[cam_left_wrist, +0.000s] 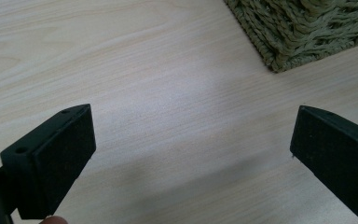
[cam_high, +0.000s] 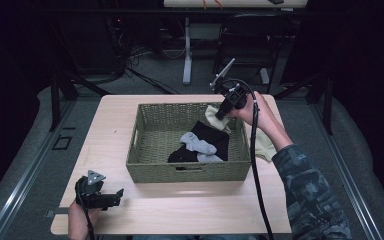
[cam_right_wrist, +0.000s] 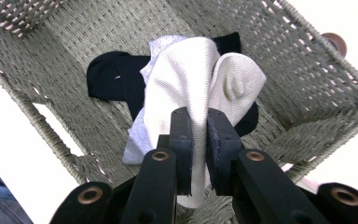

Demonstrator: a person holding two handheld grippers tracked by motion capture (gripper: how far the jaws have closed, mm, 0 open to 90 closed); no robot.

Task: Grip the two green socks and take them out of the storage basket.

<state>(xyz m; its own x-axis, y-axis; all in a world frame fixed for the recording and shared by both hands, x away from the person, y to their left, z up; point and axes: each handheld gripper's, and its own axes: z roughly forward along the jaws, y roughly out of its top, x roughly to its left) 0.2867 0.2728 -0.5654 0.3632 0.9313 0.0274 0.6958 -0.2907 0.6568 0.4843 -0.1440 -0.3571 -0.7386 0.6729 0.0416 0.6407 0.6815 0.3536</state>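
**Sock held over a woven basket**

Right gripper [cam_right_wrist: 199, 116], jaws clamped on a cream ribbed fabric sock [cam_right_wrist: 186, 79], holds it above the green rectangular wicker basket [cam_high: 145, 150]; a grey sock [cam_high: 196, 143] and black garment [cam_high: 211, 136] lie inside. Left gripper [cam_left_wrist: 191, 154], jaws wide and empty, sits low over the pale wooden table [cam_left_wrist: 144, 70] near the basket's corner.

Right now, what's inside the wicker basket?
In the wicker basket lie a black sock and a grey sock on top of it. Anything beneath them is covered.
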